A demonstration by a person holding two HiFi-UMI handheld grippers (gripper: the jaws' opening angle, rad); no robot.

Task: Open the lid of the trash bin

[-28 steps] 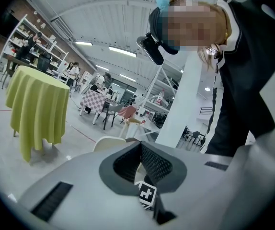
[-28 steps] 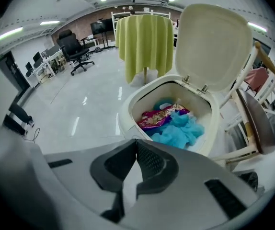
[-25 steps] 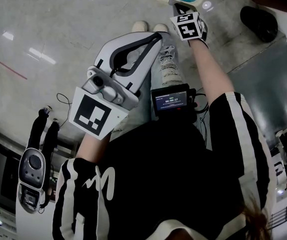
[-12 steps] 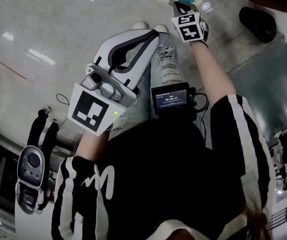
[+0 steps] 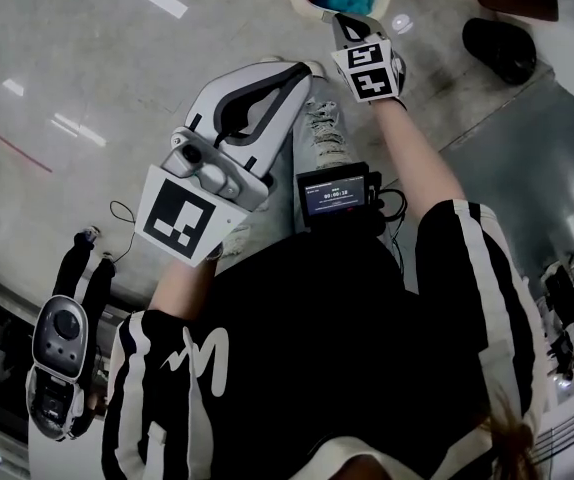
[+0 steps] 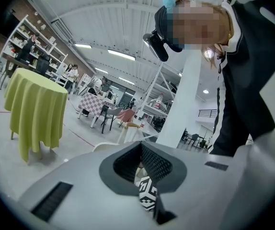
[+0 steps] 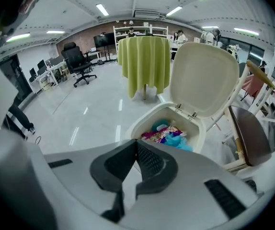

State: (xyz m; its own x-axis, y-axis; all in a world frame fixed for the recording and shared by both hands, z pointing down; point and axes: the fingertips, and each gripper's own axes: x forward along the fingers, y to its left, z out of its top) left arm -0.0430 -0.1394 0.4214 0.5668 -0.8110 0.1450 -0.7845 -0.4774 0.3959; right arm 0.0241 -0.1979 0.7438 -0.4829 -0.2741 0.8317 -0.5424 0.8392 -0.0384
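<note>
A person stands on a grey floor (image 5: 87, 58), seen from above, with a tool in each hand. The right tool (image 7: 136, 142) points at a white bin (image 7: 200, 137) just beyond it, its jaws pressed together at the tips with nothing between them. The bin's lid (image 7: 205, 78) stands upright at the back, fully open. Pink, purple and blue rubbish (image 7: 168, 134) lies inside. The left tool (image 5: 305, 68) is held in front of the person's legs, well apart from the bin, its jaws also pressed together and empty. Each tool carries a cube with black-and-white square markers. A small screen (image 5: 333, 194) at the person's waist shows a row of digits, too small to read.
</note>
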